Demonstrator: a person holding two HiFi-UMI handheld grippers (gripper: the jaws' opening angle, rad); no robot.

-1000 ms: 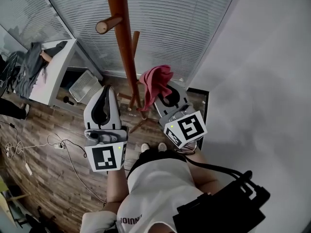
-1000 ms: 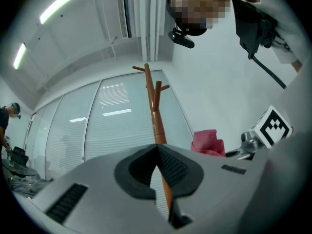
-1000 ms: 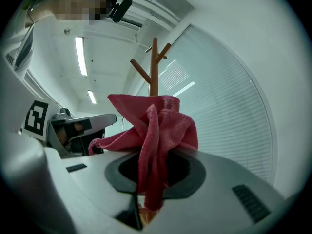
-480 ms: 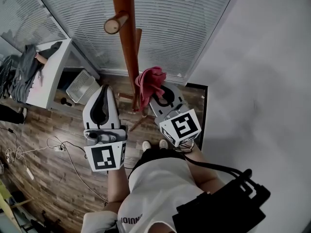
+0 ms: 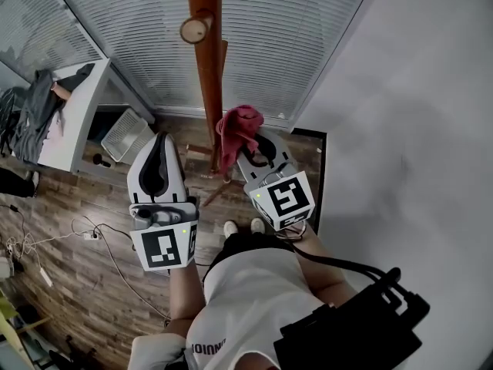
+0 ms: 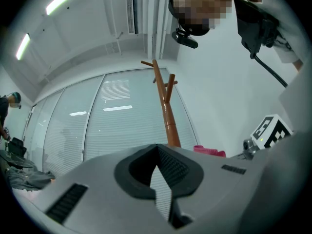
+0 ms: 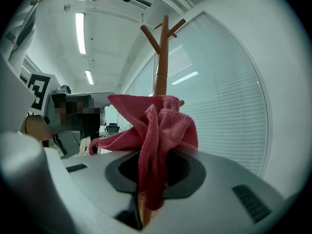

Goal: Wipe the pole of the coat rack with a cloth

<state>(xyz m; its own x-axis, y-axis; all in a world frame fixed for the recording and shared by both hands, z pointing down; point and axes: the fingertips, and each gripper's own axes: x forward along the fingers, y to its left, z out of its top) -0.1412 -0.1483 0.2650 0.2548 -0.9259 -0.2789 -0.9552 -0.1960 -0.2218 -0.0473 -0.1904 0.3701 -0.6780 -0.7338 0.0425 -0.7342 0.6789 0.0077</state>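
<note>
Right tool: clamped on crumpled pink cloth, against the brown wooden coat-rack pole.
Left tool: jaws together, empty.
Progress: wiping apparently under way; upper pole likely left to do.

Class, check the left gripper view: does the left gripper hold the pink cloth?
No: nothing sits between the jaws of the left gripper, while the pink cloth hangs clamped in the right gripper.
</note>
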